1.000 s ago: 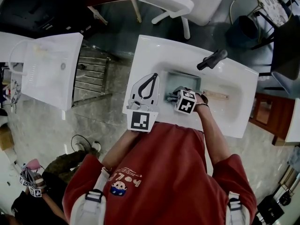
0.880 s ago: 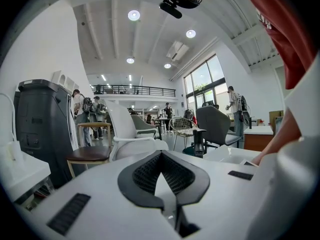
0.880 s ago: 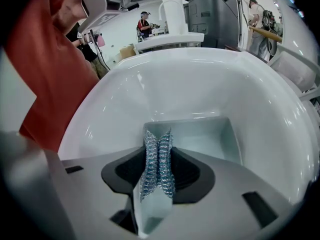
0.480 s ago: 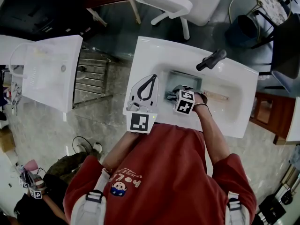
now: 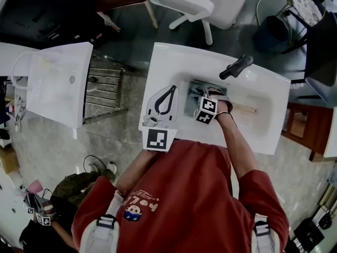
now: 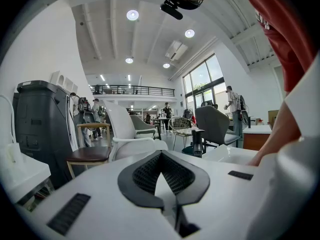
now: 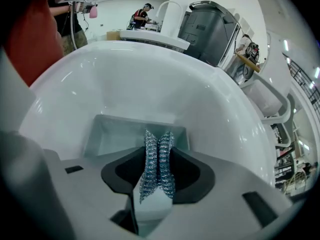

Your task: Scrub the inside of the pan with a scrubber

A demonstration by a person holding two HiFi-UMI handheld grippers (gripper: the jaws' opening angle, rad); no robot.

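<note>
A rectangular pan (image 7: 112,129) lies in a white sink (image 5: 174,57). Just over it, the right hand-held gripper (image 7: 159,151) is clamped on a steel-wool scrubber (image 7: 158,166). The left hand-held gripper (image 6: 161,159), jaws together and empty, sits over the sink's left rim. Good scrubbing likely needs firm downward pressure, reaching the corners. No writing is readable, only square markers.

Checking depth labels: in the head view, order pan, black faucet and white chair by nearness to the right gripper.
1. Pan, under the right gripper, in the sink.
2. Black faucet, on the sink's far rim.
3. White chair, beyond the sink.
</note>
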